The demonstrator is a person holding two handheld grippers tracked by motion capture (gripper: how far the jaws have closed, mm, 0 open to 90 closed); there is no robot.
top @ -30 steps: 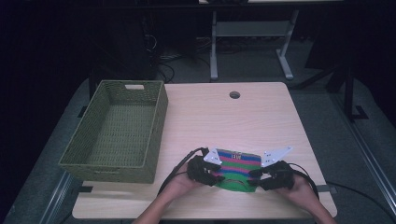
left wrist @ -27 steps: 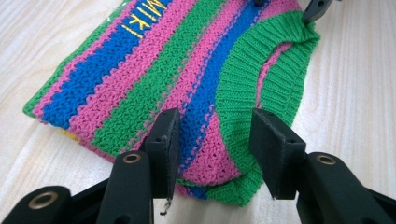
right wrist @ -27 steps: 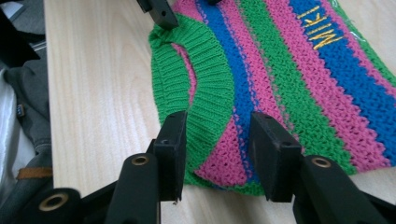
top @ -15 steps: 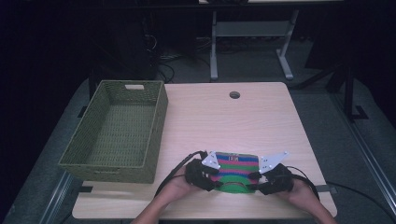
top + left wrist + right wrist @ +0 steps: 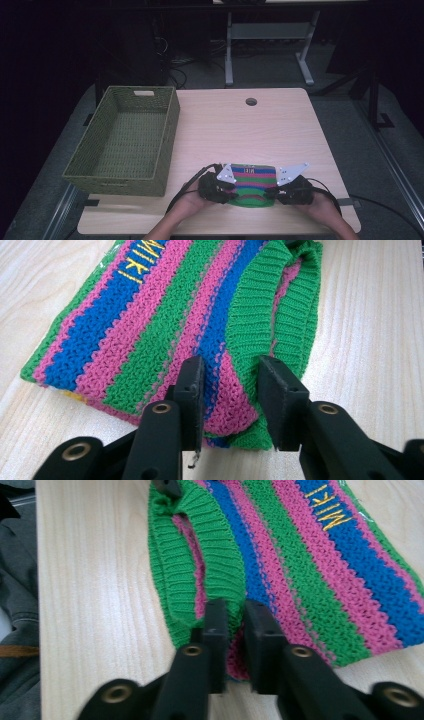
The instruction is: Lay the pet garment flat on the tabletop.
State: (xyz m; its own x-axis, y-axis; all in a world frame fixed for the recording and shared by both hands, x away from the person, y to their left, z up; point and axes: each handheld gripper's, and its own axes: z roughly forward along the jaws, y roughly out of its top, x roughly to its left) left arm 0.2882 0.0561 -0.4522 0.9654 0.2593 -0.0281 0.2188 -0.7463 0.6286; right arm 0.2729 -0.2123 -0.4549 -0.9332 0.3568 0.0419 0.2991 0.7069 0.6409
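A knit piece (image 5: 252, 181) striped green, pink and blue, with yellow stitched letters, lies folded near the table's front edge. My left gripper (image 5: 223, 186) is at its left end and my right gripper (image 5: 281, 190) at its right end. In the left gripper view the jaws of the left gripper (image 5: 230, 371) are partly closed on a bunched corner of the knit (image 5: 150, 330). In the right gripper view the right gripper (image 5: 236, 611) is pinched narrowly on the corner of the knit (image 5: 310, 565) beside the green ribbed cuff (image 5: 200, 555).
A green woven basket (image 5: 167, 125) stands at the table's left, open side up. A round cable hole (image 5: 251, 101) sits near the far edge. The front edge of the table (image 5: 220, 227) lies just under the person's hands.
Both grippers and the knit have shifted slightly toward the front edge. The knit's near edge is now gathered between the two grippers.
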